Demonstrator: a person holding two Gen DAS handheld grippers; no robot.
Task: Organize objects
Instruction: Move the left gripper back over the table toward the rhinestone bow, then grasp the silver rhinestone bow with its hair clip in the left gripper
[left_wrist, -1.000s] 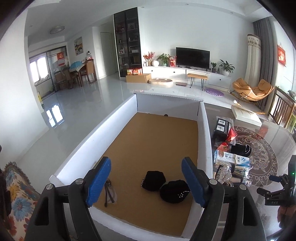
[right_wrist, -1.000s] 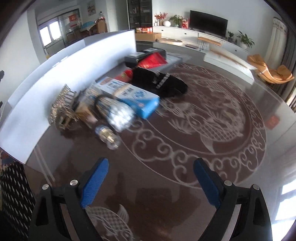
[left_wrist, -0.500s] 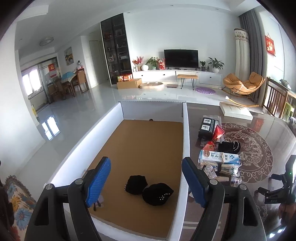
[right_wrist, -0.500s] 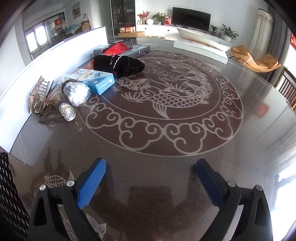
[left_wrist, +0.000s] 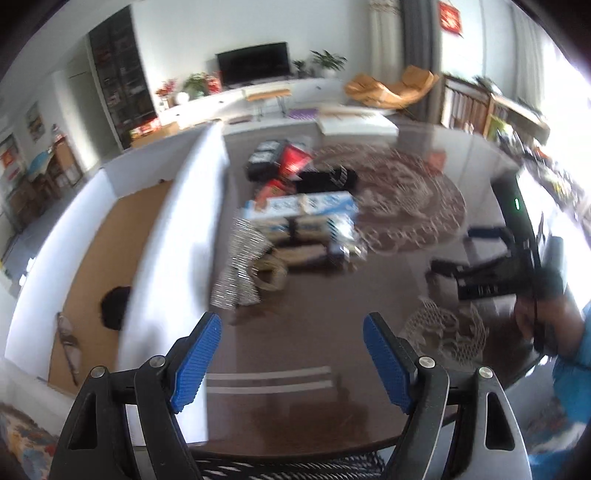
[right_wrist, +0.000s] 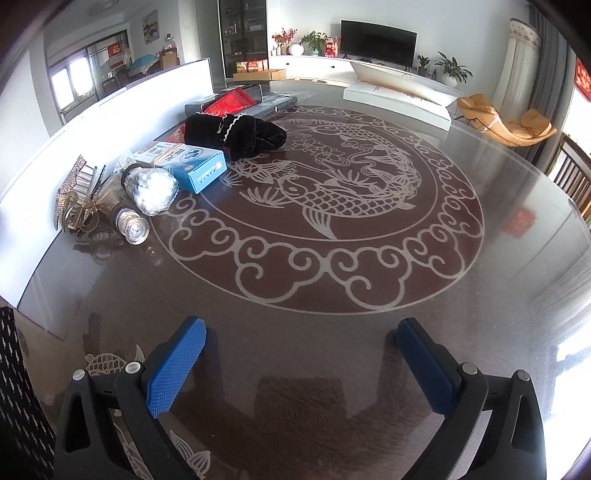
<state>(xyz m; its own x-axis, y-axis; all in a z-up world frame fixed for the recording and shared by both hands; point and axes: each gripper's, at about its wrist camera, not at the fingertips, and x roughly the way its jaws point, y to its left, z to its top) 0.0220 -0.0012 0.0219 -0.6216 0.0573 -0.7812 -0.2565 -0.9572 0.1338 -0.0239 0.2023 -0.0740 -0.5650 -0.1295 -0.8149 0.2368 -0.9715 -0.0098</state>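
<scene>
Left gripper (left_wrist: 291, 332): jaws apart, nothing between the pads. View is motion-blurred. It sits over the dark glass table (left_wrist: 314, 332), just right of the white bin wall (left_wrist: 173, 240). Ahead of the fingers: sparkly hair clip (left_wrist: 238, 269) closest, slightly left of centre; blue box (left_wrist: 306, 206) past it; black fabric (left_wrist: 327, 179) and red packet (left_wrist: 293, 162) farther out. Left of the left finger, inside the bin (left_wrist: 110, 240) on its brown floor: a black item (left_wrist: 116, 306), half hidden by the wall, plus a thin item near the bin's close end, too blurred to name. Right of the right finger: the other gripper (left_wrist: 491, 266) in a hand (left_wrist: 546, 317), blue sleeve.

Right gripper (right_wrist: 301, 332): jaws have just been opening, now spread wide, empty. Bare table between the pads, fish pattern (right_wrist: 332, 192) straight ahead. Pile is far ahead-left, along the bin wall (right_wrist: 92, 129): hair clip (right_wrist: 75, 192) nearest, bottle (right_wrist: 129, 225) touching it, foil bag (right_wrist: 153, 188), blue box (right_wrist: 192, 162), black fabric (right_wrist: 236, 131), red packet (right_wrist: 231, 101) farthest. All well apart from the fingers.
</scene>
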